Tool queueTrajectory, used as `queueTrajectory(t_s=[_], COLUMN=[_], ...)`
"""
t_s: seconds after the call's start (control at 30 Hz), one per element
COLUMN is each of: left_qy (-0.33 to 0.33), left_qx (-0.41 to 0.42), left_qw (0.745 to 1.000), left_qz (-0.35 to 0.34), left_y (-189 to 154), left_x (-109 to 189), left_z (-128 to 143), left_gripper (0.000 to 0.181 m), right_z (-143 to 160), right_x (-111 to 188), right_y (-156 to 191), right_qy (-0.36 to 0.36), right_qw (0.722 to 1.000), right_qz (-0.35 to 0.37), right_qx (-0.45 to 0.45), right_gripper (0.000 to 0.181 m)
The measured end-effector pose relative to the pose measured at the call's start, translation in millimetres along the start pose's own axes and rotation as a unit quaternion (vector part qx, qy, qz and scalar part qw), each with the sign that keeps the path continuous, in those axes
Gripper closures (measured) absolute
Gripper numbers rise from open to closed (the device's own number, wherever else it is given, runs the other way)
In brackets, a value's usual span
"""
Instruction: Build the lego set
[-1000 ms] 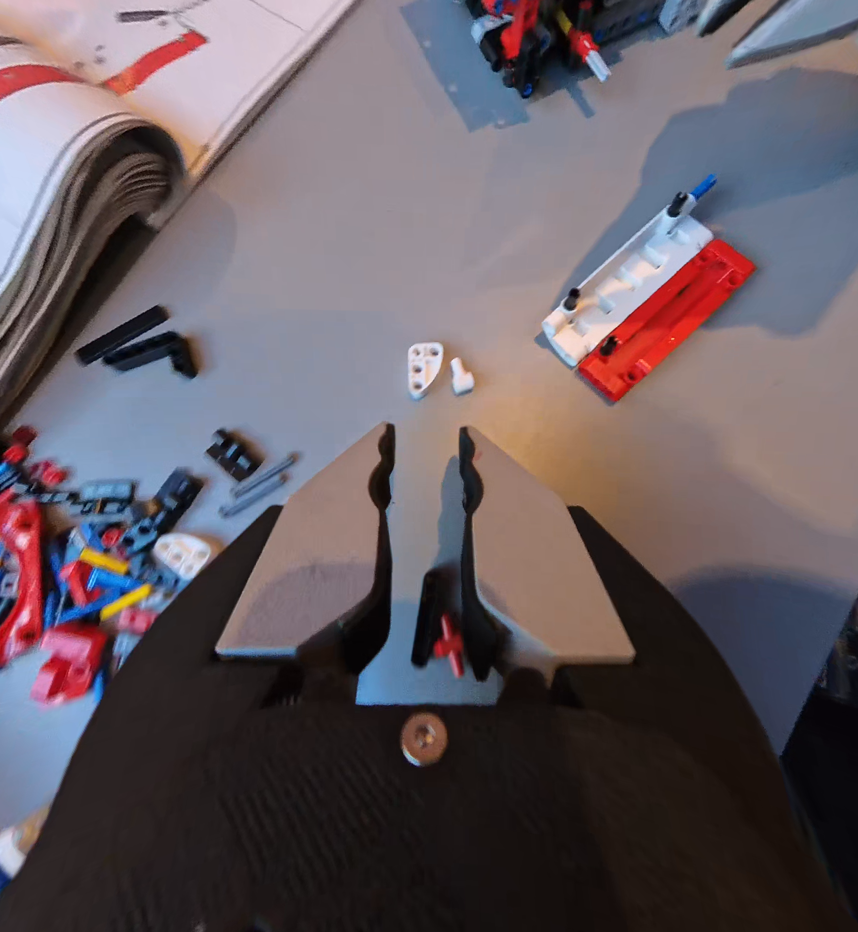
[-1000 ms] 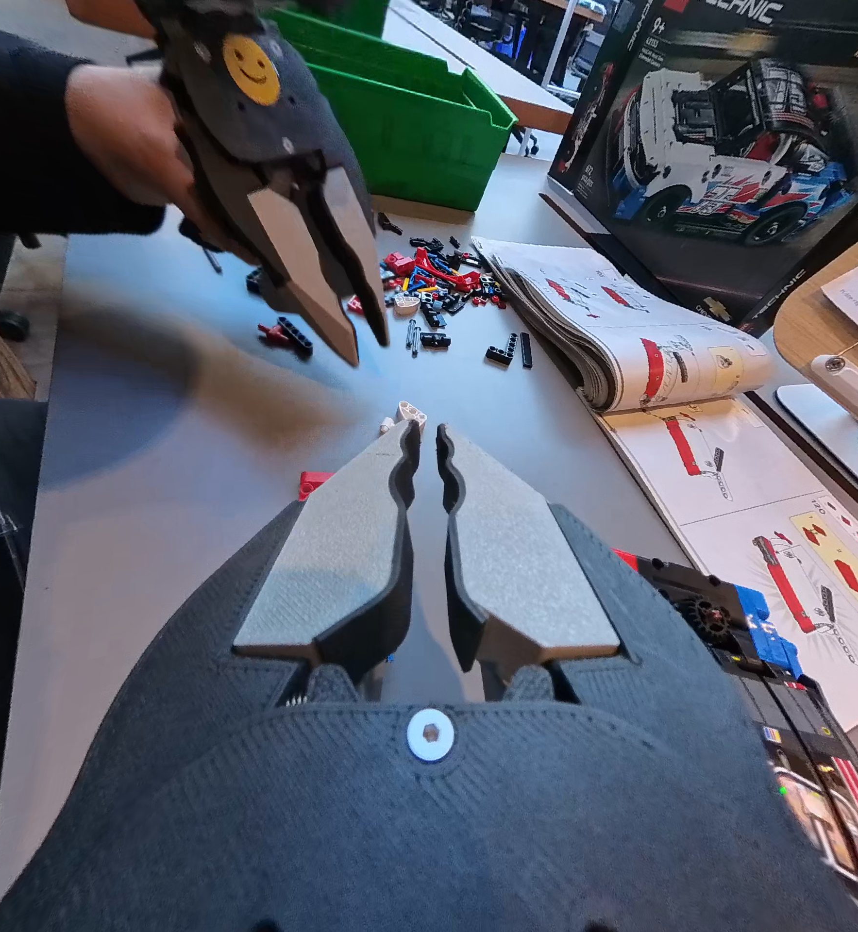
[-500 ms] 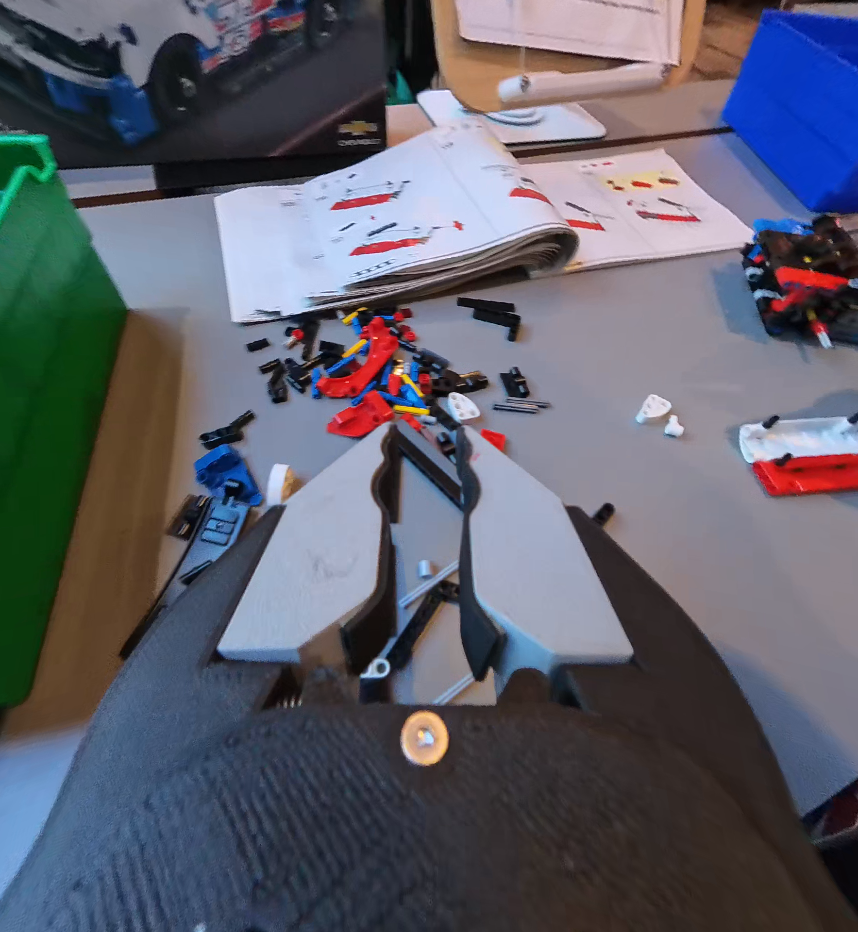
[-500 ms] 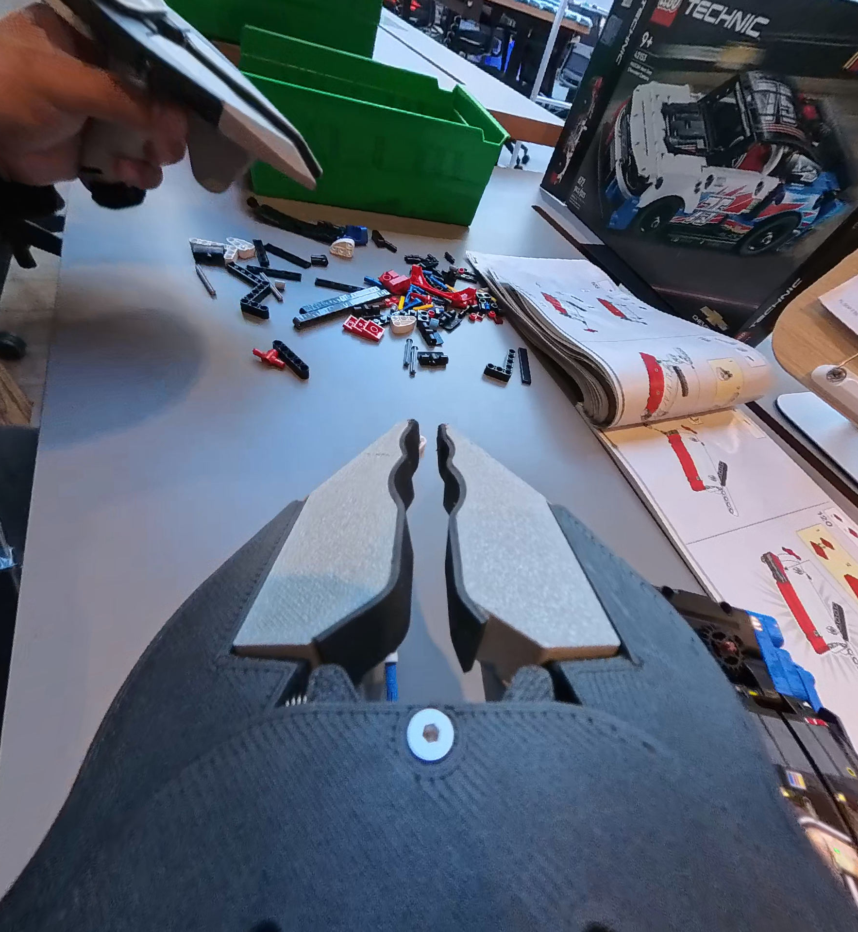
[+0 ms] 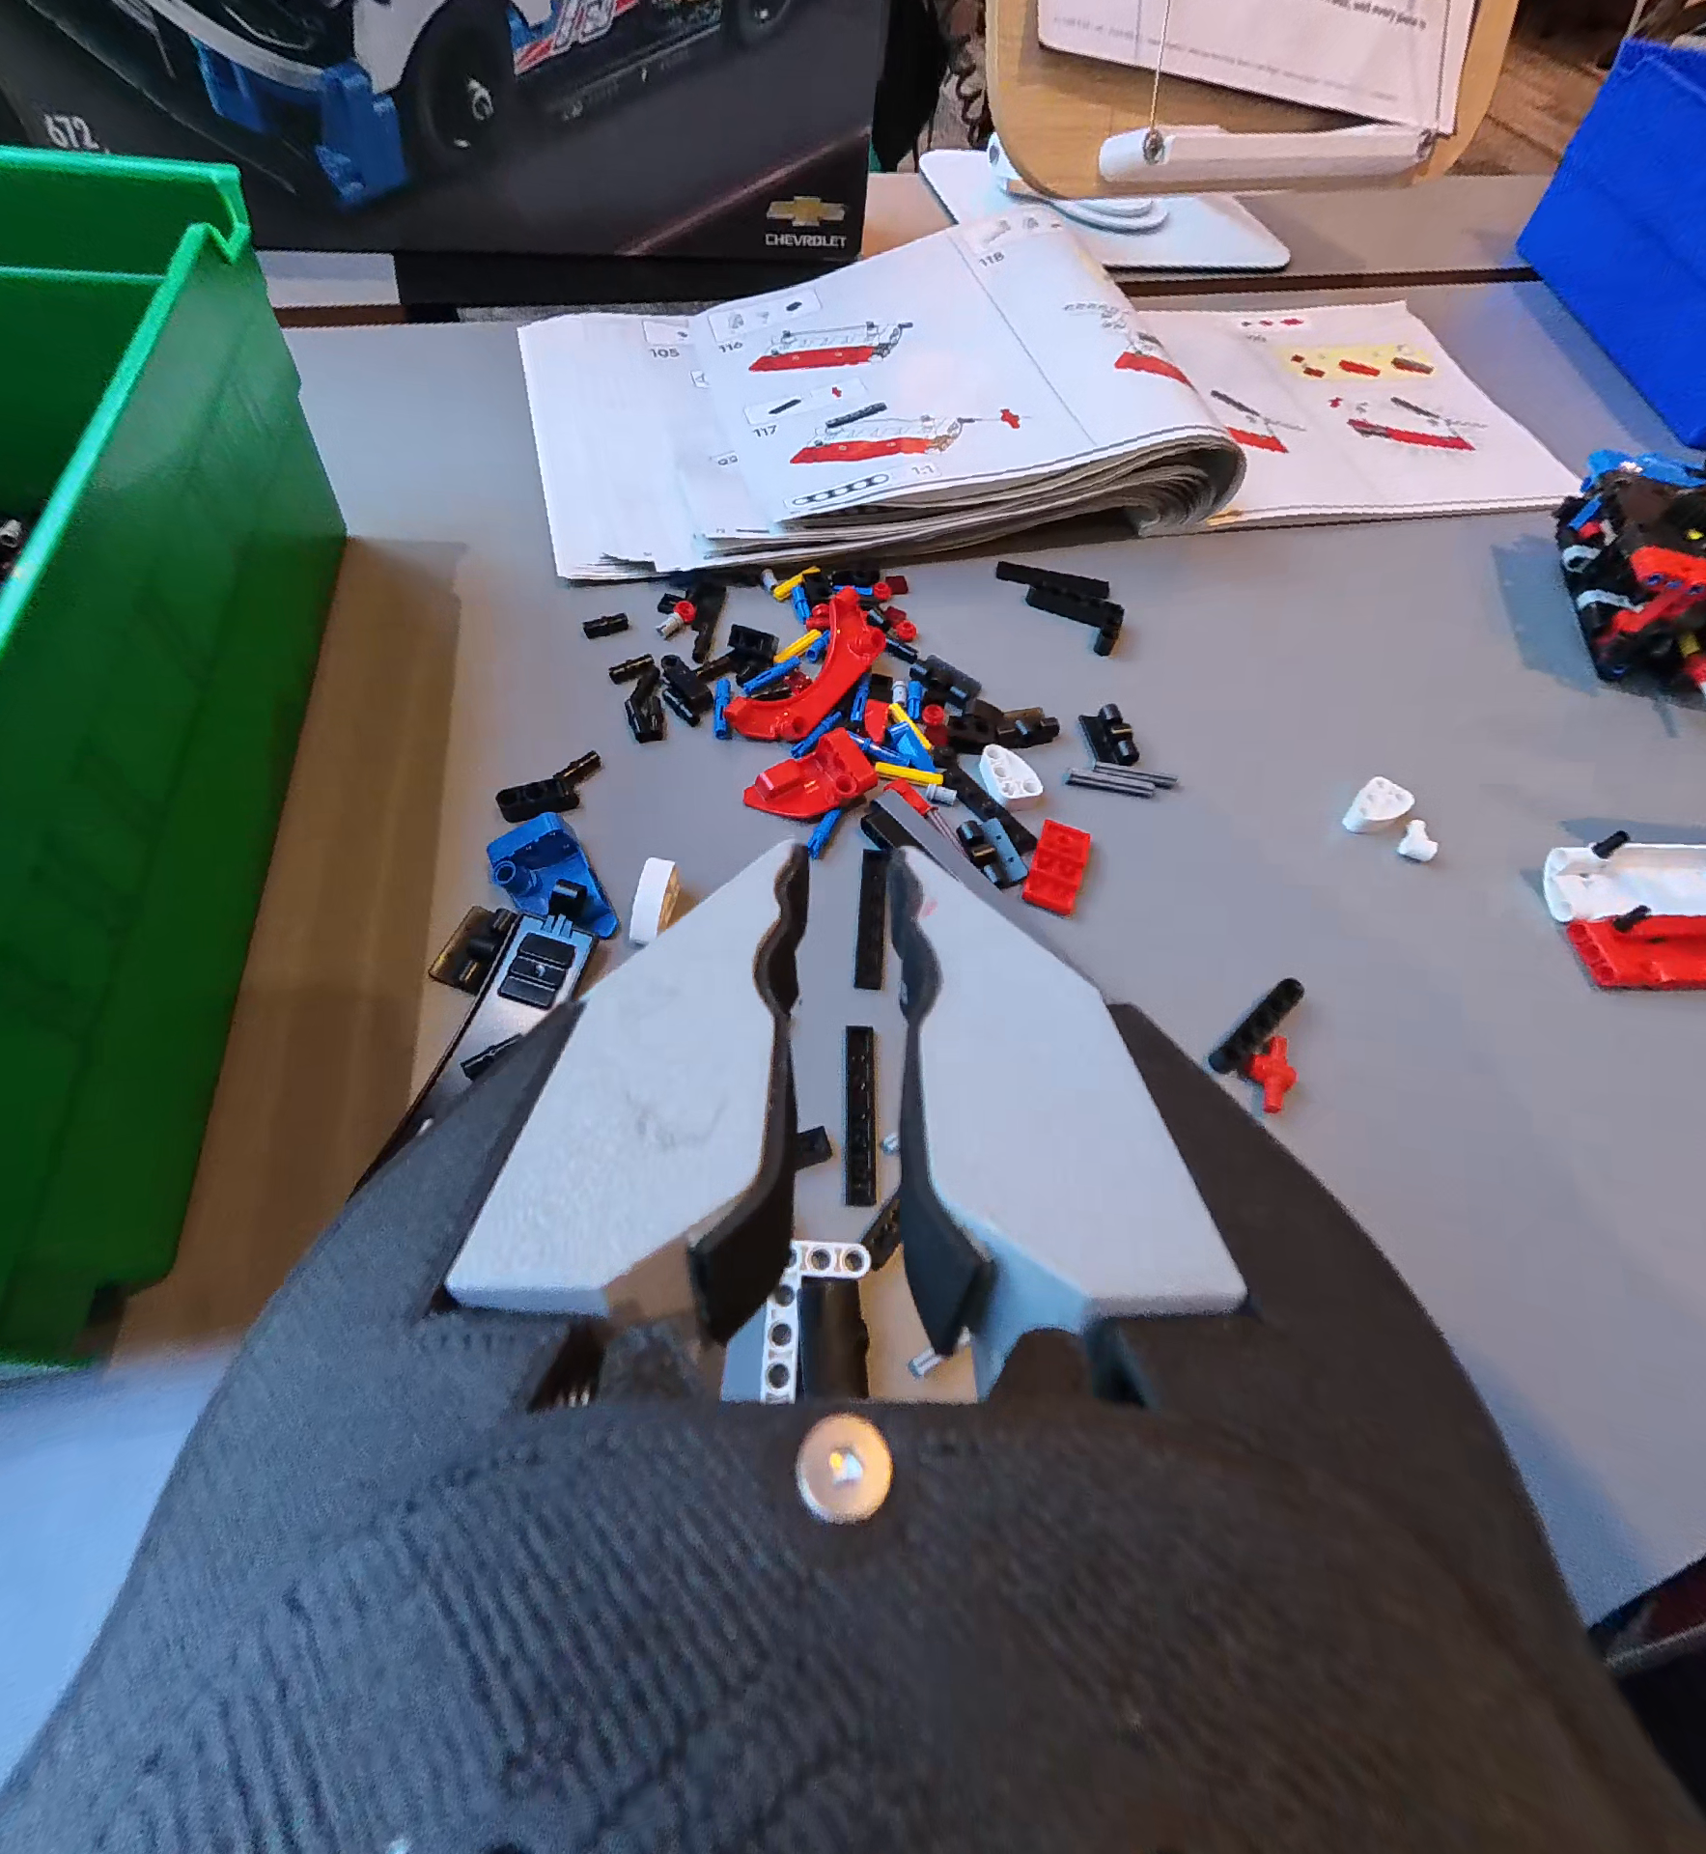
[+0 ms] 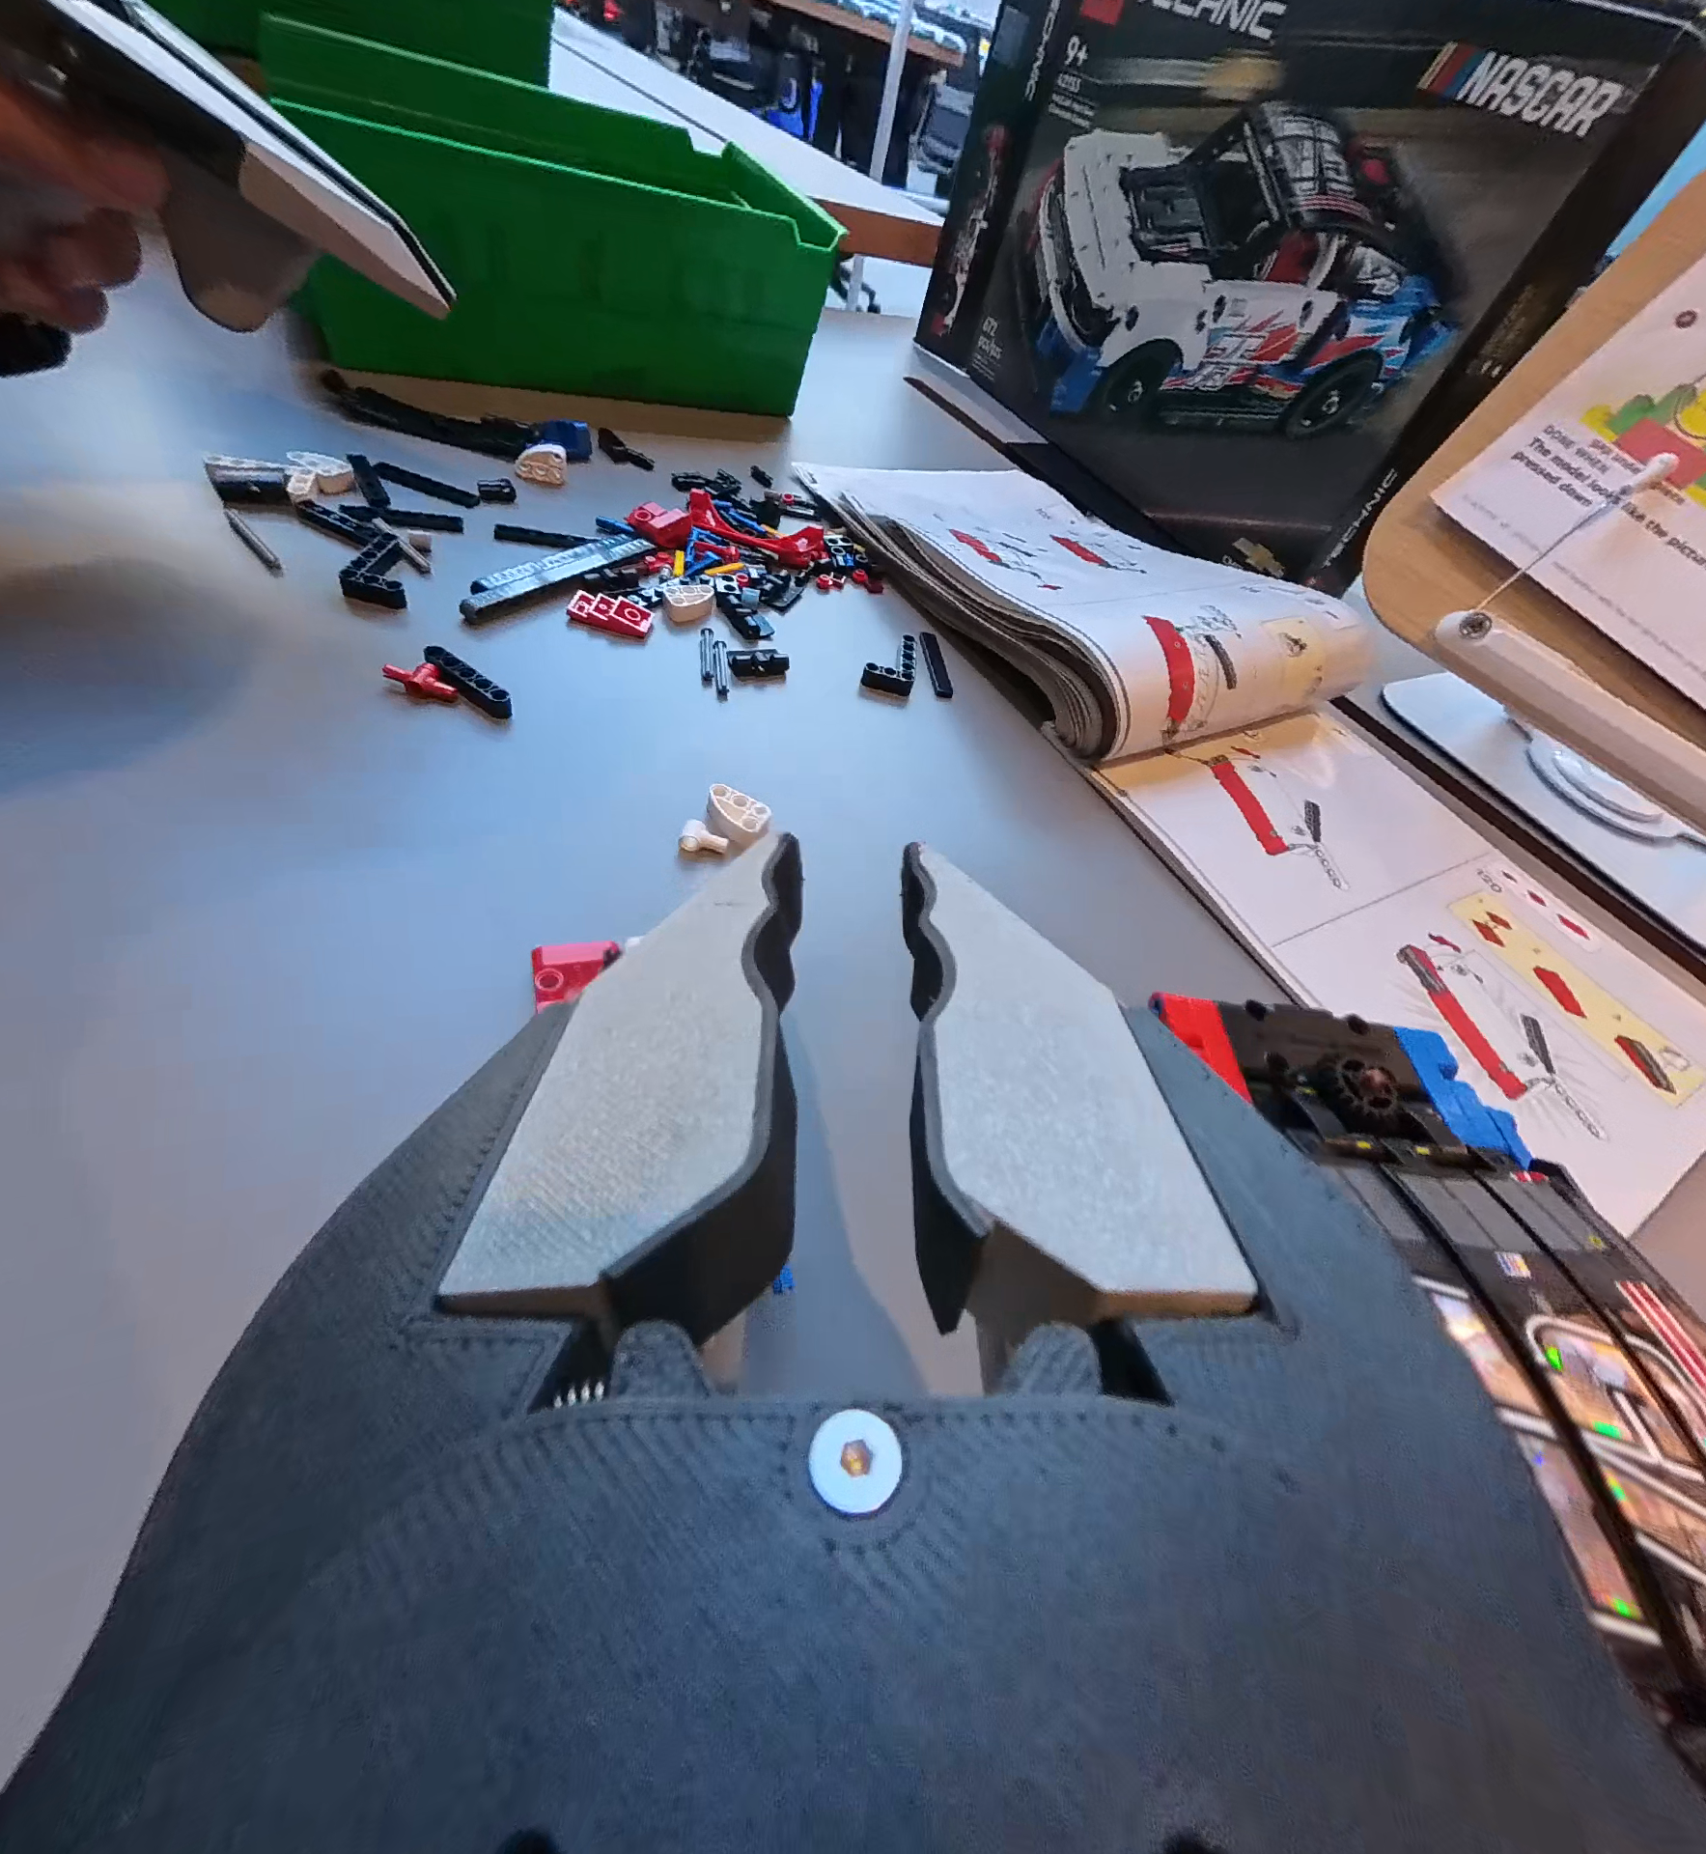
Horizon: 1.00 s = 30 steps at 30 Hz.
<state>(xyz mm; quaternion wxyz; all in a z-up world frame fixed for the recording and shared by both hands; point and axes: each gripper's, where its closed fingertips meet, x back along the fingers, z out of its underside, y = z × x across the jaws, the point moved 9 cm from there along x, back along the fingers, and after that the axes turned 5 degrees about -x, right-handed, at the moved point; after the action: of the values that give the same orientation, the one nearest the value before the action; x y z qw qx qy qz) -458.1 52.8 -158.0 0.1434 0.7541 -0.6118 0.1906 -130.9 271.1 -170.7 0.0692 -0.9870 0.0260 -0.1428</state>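
Note:
My left gripper (image 5: 847, 871) is open and empty, held above the left part of the grey table (image 5: 1330, 1254). Two black beams (image 5: 860, 1112) lie on the table under its gap. The pile of loose pieces (image 5: 833, 702) is just ahead of it. A black beam with a red pin (image 5: 1255, 1033) lies to its right. A red and white panel assembly (image 5: 1671, 908) is at the far right. My right gripper (image 6: 854, 871) is open and empty. Two small white pieces (image 6: 733, 811) lie just left of its tips, and a red panel (image 6: 568, 971) shows beside its left finger. The left gripper (image 6: 327, 211) shows at upper left.
An open instruction booklet (image 5: 879, 421) lies behind the pile. A green bin (image 5: 76, 602) stands at the left and a blue bin (image 5: 1671, 231) at the back right. The part-built car (image 6: 1330, 1084) sits by my right gripper. The set's box (image 6: 1280, 201) and a sheet stand (image 6: 1631, 401) are behind. My right fingertips sit around 30 cm from my left ones.
My left gripper rose from above the white pieces and swung left and back over the loose pile. My right gripper's jaws opened wider and it shifted slightly.

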Motion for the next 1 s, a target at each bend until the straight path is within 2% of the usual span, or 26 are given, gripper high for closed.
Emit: queueTrajectory(t_s=[0.1,0.23,0.43,0.6,0.7,0.8,1.0], left_qy=[0.012,0.054,0.154,0.23,0.246,0.263,0.259], left_qx=[0.002,-0.003,-0.088,-0.127,-0.133,-0.165,-0.193], left_qw=[1.0,0.995,0.974,0.96,0.954,0.947,0.943], left_qz=[0.013,0.078,0.138,0.101,0.103,0.084,0.084], left_y=[-2.9,-17.4,-37.8,-31.8,-32.2,-31.9,-35.5], left_x=[-4.5,-26.8,-95.5,-140.0,-146.4,-146.7,-146.4], left_z=[2.5,-3.3,-26.1,-26.9,-26.5,-24.3,-23.6], left_gripper=[0.166,0.166,0.167,0.164,0.162,0.171,0.17], right_z=[6.6,14.6,18.8,19.0,18.9,18.7,18.3], right_x=[3.6,3.3,3.0,6.4,7.8,8.7,10.3], right_y=[1.1,5.8,7.6,4.5,4.0,3.3,0.3], right_qy=[0.001,0.008,0.0,-0.014,-0.019,-0.023,-0.032], right_qw=[1.0,1.0,1.0,1.0,1.0,1.0,0.999], right_qz=[0.011,0.02,0.015,0.012,0.01,0.006,0.0], right_qx=[0.004,0.021,0.02,0.003,0.0,-0.005,-0.02], right_gripper=[0.166,0.167,0.168,0.171,0.171,0.173,0.175])
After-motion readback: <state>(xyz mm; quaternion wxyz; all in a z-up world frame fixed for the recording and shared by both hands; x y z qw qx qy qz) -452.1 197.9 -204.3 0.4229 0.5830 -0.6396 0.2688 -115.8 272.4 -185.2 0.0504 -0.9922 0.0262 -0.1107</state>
